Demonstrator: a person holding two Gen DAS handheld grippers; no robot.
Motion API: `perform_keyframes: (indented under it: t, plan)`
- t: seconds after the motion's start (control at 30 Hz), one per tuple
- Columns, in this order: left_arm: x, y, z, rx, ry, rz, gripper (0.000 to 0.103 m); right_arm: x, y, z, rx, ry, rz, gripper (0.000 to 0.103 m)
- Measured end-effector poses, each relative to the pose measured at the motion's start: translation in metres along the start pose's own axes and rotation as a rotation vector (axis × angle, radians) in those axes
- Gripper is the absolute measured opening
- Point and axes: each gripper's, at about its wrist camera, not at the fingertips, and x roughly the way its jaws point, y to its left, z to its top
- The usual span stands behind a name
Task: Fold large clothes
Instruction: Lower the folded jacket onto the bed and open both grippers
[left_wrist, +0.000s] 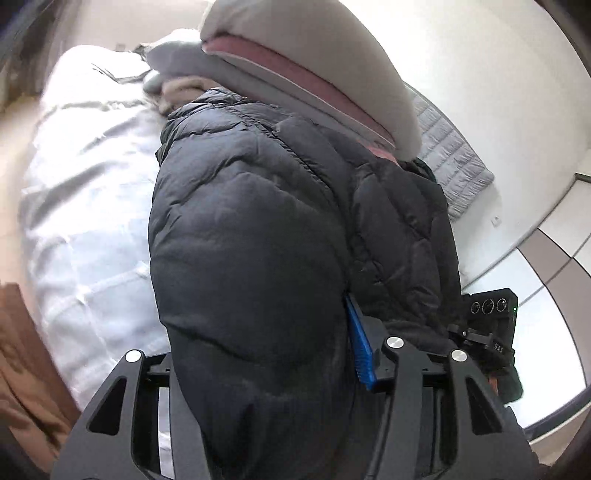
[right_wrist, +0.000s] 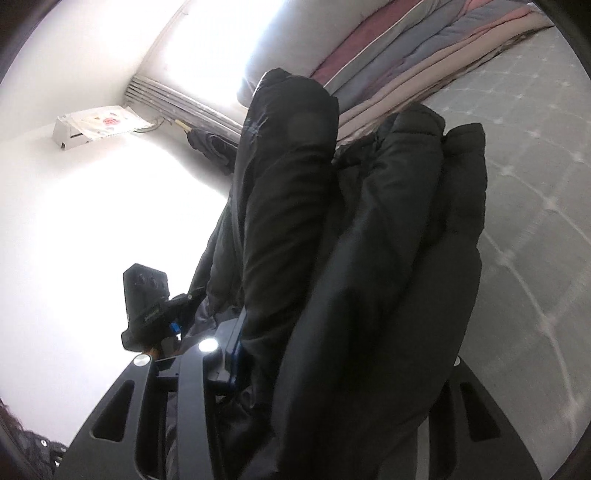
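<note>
A big black puffer jacket (left_wrist: 251, 236) fills the left wrist view and bulges between my left gripper's jaws (left_wrist: 295, 354). Only one blue pad (left_wrist: 360, 343) shows at its right; the jacket hides the other finger. The left gripper is shut on the jacket. In the right wrist view the same jacket (right_wrist: 369, 240) hangs in thick folds over my right gripper (right_wrist: 295, 354), which is shut on it, one blue-edged pad (right_wrist: 234, 343) showing at the left. Each view shows the other gripper beside the jacket: the right gripper (left_wrist: 491, 332), the left gripper (right_wrist: 147, 310).
A white quilted bed cover (left_wrist: 81, 206) lies to the left, a stack of folded grey and pink quilts (left_wrist: 314, 74) behind the jacket, a grey mattress pad (right_wrist: 535, 184) at the right. A brown garment (left_wrist: 22, 354) is at the lower left. An air conditioner (right_wrist: 92, 125) hangs on the white wall.
</note>
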Motion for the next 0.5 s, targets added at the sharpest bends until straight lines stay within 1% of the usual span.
perform_keyframes:
  t: [0.2,0.27,0.33,0.4,0.43,0.47,0.5]
  plan:
    - [-0.010,0.034,0.035,0.033,-0.040,0.097,0.048,0.050,-0.002,0.015,0.007,0.009,0.033,0.043]
    - [-0.010,0.046,0.047,0.058,-0.048,0.142,0.048,0.065,-0.002,0.020,0.005,0.011,0.038,0.043]
    - [-0.008,0.057,0.055,0.071,-0.050,0.171,0.048,0.081,-0.007,0.024,0.009,0.016,0.035,0.043]
    - [0.001,0.069,0.063,0.091,-0.042,0.219,0.048,0.094,-0.018,0.023,0.030,0.031,0.018,0.043]
    - [0.008,0.075,0.065,0.094,-0.029,0.242,0.050,0.100,-0.025,0.019,0.048,0.043,0.002,0.043]
    - [0.015,0.082,0.066,0.090,-0.013,0.262,0.054,0.110,-0.038,0.015,0.082,0.065,-0.022,0.048]
    - [0.028,0.090,0.066,0.073,0.019,0.286,0.059,0.117,-0.054,0.011,0.129,0.085,-0.039,0.052]
